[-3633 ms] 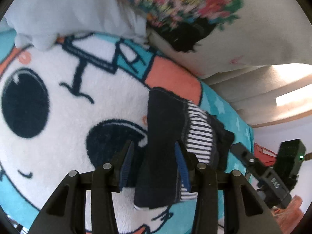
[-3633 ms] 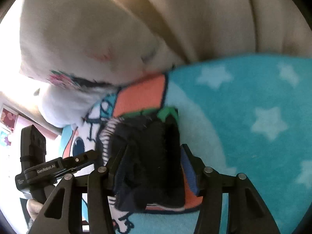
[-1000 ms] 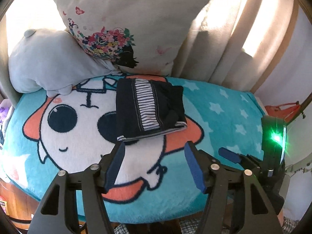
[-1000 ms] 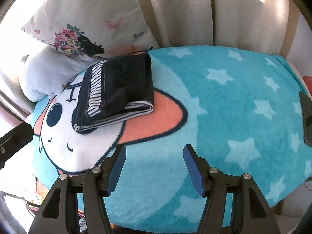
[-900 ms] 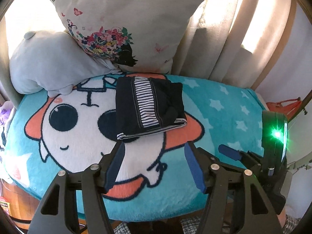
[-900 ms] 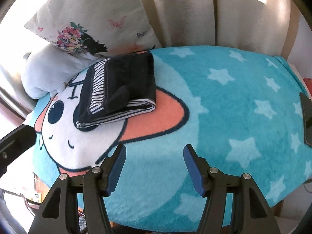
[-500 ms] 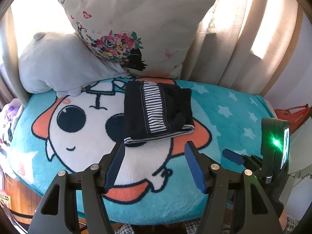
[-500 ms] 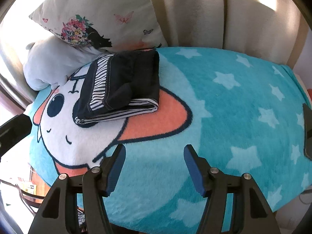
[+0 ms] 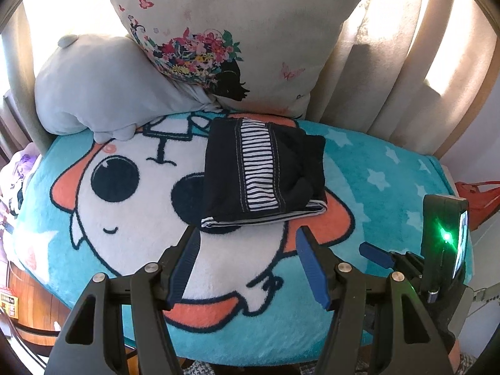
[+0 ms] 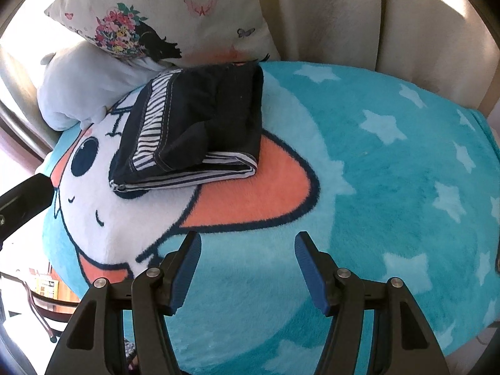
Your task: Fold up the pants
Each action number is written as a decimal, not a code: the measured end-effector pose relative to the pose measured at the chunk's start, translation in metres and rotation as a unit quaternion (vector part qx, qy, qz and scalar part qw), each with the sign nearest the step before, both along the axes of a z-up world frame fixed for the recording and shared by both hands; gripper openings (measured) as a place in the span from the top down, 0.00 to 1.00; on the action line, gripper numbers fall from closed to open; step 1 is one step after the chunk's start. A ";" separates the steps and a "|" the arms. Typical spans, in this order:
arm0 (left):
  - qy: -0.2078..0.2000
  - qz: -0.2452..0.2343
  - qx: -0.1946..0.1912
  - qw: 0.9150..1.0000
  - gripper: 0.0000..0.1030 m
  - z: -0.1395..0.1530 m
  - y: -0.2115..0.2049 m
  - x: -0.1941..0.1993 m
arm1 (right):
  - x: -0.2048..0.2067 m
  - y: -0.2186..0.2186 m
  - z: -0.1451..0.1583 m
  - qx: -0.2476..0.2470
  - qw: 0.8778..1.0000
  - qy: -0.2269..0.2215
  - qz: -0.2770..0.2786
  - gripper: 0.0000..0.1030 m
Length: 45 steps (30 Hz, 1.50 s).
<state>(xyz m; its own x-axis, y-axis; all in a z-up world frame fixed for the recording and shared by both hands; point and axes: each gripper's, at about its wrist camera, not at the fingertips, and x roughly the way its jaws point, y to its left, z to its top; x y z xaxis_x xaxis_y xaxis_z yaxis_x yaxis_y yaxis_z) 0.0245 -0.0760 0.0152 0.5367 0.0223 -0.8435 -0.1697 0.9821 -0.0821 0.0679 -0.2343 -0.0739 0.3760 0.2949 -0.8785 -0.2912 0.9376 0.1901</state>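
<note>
The dark navy pants with a black-and-white striped panel (image 9: 264,172) lie folded into a compact rectangular bundle on the teal fleece blanket printed with white stars and a cartoon face (image 9: 390,184). The left gripper (image 9: 247,268) hovers above the blanket with its blue-padded jaws spread wide and nothing between them; the bundle sits just ahead of its fingertips, apart from them. The right gripper (image 10: 247,268) is likewise held wide and empty; from it, the pants (image 10: 200,125) lie well ahead and off to the left, with their folded striped edge facing the gripper. Directly below and ahead of the right gripper is only bare blanket (image 10: 390,187). Beyond the pants, from either gripper, a cream pillow with a floral and butterfly print (image 9: 237,31) leans against beige curtains (image 9: 390,62), and a pale grey plush cushion (image 9: 103,87) lies to its left. In the left wrist view, the right gripper's body with a green light (image 9: 443,243) shows at the right edge.
</note>
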 end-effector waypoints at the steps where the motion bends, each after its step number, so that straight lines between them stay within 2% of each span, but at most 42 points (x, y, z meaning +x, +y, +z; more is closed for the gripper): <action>1: -0.002 0.001 0.003 1.000 0.39 -0.001 -0.001 0.001 | 0.001 0.000 -0.001 -0.001 1.000 0.002 0.002 0.35; 6: -0.030 0.020 0.003 0.999 0.39 0.002 0.000 -0.001 | 0.004 -0.006 -0.006 -0.008 1.000 0.006 0.007 0.35; 9: -0.064 0.041 0.030 0.997 0.39 0.013 0.000 -0.007 | 0.006 -0.012 -0.008 -0.011 1.000 0.006 0.006 0.35; 11: -0.096 0.055 0.071 0.991 0.35 0.025 -0.004 -0.012 | 0.006 -0.016 -0.008 -0.007 1.000 0.003 0.003 0.35; 12: -0.114 0.060 0.089 0.988 0.26 0.033 -0.006 -0.016 | 0.007 -0.017 -0.008 -0.006 1.000 0.002 0.004 0.35; 15: -0.188 0.075 0.139 0.970 0.10 0.065 -0.011 -0.033 | 0.007 -0.018 -0.004 0.002 1.000 -0.005 0.005 0.35; 18: -0.244 0.081 0.163 0.952 0.00 0.094 -0.018 -0.049 | 0.008 -0.015 0.003 0.005 1.000 -0.018 0.011 0.35; 20: -0.265 0.088 0.163 0.946 0.00 0.105 -0.019 -0.057 | 0.008 -0.014 0.008 0.006 1.000 -0.027 0.013 0.35; 21: -0.265 0.089 0.158 0.947 0.00 0.107 -0.018 -0.058 | 0.008 -0.014 0.009 0.008 0.999 -0.030 0.013 0.35; 23: -0.234 0.074 0.143 0.959 0.00 0.105 -0.021 -0.052 | 0.008 -0.013 0.011 0.010 0.999 -0.034 0.012 0.35; 24: -0.202 0.051 0.131 0.969 0.00 0.098 -0.022 -0.044 | 0.008 -0.013 0.011 0.009 0.999 -0.034 0.012 0.35; 25: -0.182 0.039 0.123 0.975 0.00 0.092 -0.023 -0.039 | 0.008 -0.012 0.011 0.008 0.999 -0.033 0.012 0.35; 28: -0.118 0.021 0.101 0.988 0.00 0.066 -0.024 -0.025 | 0.007 -0.011 0.008 0.005 1.000 -0.027 0.014 0.35; 30: -0.085 0.022 0.089 0.992 0.00 0.050 -0.020 -0.020 | 0.006 -0.011 0.006 0.000 0.999 -0.026 0.019 0.35; 36: -0.012 0.039 0.037 0.998 0.00 0.016 -0.009 -0.012 | 0.001 -0.013 -0.002 -0.016 0.999 -0.015 0.027 0.35; 45: 0.027 0.037 0.024 0.999 0.00 -0.009 -0.011 -0.012 | -0.002 -0.018 -0.006 -0.026 0.999 -0.012 0.024 0.35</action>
<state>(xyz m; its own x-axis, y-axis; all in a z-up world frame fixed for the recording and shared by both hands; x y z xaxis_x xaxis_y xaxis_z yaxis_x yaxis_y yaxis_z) 0.0127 -0.0873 0.0060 0.4863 0.1010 -0.8679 -0.2455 0.9691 -0.0248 0.0657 -0.2519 -0.0799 0.3833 0.2680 -0.8839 -0.3405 0.9306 0.1345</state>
